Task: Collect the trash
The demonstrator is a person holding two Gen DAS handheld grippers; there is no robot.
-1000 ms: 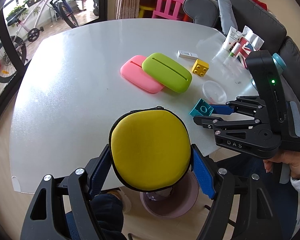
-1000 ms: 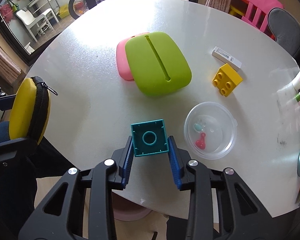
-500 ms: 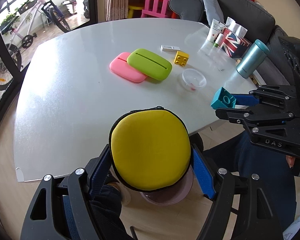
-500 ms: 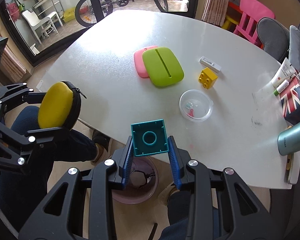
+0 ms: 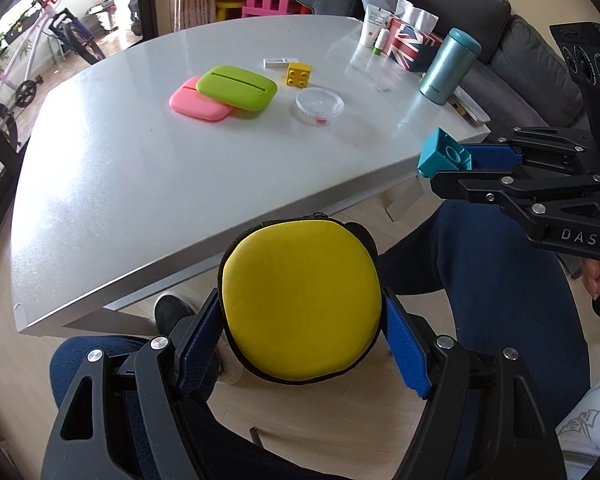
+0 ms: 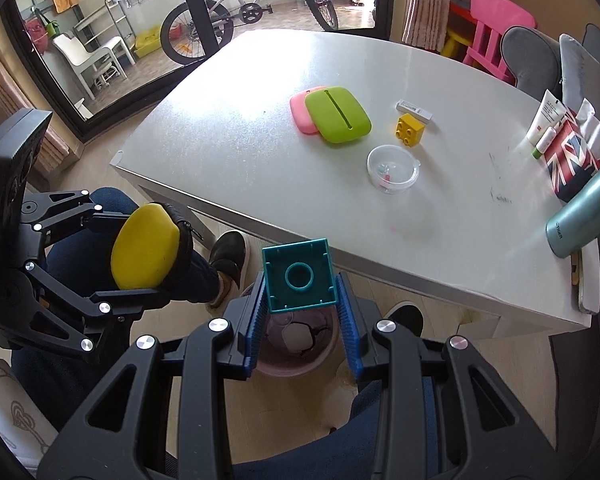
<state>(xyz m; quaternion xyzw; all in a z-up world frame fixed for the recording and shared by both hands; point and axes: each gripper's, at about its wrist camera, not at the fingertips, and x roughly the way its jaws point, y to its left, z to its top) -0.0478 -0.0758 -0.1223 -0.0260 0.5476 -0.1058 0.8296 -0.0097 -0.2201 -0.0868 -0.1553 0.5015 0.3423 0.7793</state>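
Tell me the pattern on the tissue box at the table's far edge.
A Union Jack flag pattern in red, white and blue on the tissue box, clearest in the right wrist view.

daylight enters through the glass doors (image 6: 148, 40) at upper left; both views are bright. a broad glare washes the near-window part of the table (image 6: 260, 128), and its left half (image 5: 80, 184) in the left view. shadows are soft and faint. strong fisheye curvature bends straight edges; corners are vignetted black. focus is mostly sharp, softer toward the rims.
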